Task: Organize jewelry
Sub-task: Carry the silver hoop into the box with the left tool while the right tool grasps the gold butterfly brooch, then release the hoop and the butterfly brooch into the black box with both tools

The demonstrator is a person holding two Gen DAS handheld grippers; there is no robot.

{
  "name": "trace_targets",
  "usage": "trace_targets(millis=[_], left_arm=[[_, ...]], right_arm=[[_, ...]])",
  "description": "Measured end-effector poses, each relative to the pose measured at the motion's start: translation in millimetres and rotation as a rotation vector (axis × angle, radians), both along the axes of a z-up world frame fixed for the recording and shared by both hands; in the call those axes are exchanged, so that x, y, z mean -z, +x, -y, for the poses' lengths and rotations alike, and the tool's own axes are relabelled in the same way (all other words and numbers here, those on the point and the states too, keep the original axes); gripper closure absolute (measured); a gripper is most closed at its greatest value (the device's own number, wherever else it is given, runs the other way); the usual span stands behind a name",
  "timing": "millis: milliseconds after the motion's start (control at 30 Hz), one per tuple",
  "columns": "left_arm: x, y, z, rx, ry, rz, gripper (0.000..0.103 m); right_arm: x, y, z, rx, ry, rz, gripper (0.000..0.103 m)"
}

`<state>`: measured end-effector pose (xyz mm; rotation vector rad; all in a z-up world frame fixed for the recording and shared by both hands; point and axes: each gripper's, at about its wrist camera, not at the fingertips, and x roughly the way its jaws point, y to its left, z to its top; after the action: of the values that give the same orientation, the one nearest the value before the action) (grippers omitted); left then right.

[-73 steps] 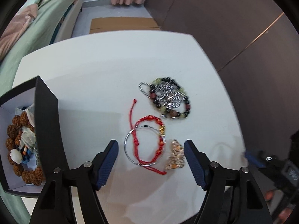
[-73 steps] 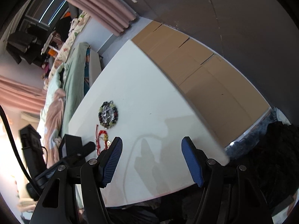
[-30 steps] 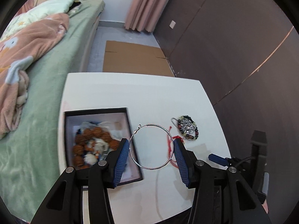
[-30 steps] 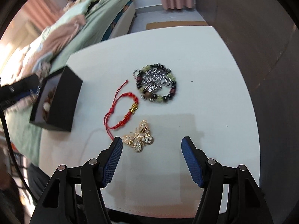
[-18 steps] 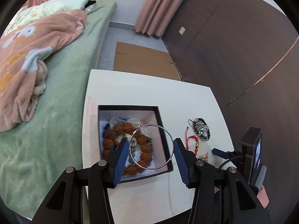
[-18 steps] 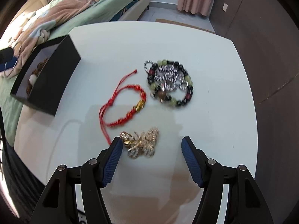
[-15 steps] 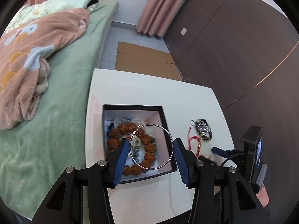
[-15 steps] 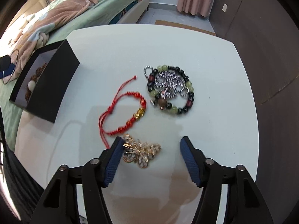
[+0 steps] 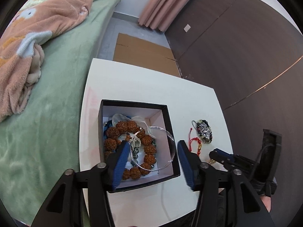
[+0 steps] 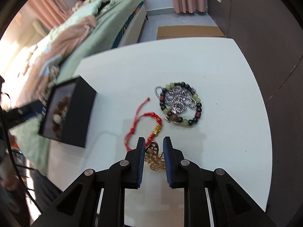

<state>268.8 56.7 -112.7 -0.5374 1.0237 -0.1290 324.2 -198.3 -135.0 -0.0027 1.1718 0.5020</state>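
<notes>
Left claw spread over the jewelry box, right claw pinching the gold brooch.

The left claw hangs above the black box with its blue pads wide apart; the silver hoop lies between them over the box's contents, and it is not clear whether either pad touches it. Inside the box sits a brown bead bracelet among other small pieces. On the white desk, on the side of the box away from the bed, the right claw is closed nearly all the way on the gold butterfly brooch. The red cord bracelet lies between brooch and box, touching the brooch's end, and the dark bead bracelet with silver chain rests beyond it, farther from the box.
</notes>
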Motion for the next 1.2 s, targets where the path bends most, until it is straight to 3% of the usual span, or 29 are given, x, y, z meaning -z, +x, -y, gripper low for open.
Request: trace_targets(millis=[67,100,433,700,733,767,833,1200], left_arm=[[-2,-1,-2,-0.004,-0.009,0.013,0.016],[-3,-3,-4,-0.011,-0.012,0.025,0.014],[-12,-18,-38,-0.084,-0.023,0.051,0.014],[-16,-31,-60,-0.122,-0.022,0.064,0.012],[-18,-32,-62,-0.128,-0.023,0.069,0.011],[-19,-34,-63,-0.131,-0.024,0.073,0.008],[-23,-37,-65,-0.135,-0.028,0.085,0.004],[-50,-54,-40,-0.086,-0.042,0.150,0.004]], right_arm=[[-6,-1,-2,0.000,0.027,0.003,0.082],[-11,-1,-5,-0.001,0.041,0.006,0.082],[-48,-6,-57,-0.072,0.165,0.040,0.082],[-64,0,-107,-0.122,0.307,0.011,0.082],[-65,1,-110,-0.125,0.330,-0.004,0.074],[-65,1,-112,-0.127,0.350,-0.023,0.046],[-70,-2,-110,-0.096,0.366,-0.012,0.019],[-98,-29,-54,0.026,0.258,0.051,0.019]])
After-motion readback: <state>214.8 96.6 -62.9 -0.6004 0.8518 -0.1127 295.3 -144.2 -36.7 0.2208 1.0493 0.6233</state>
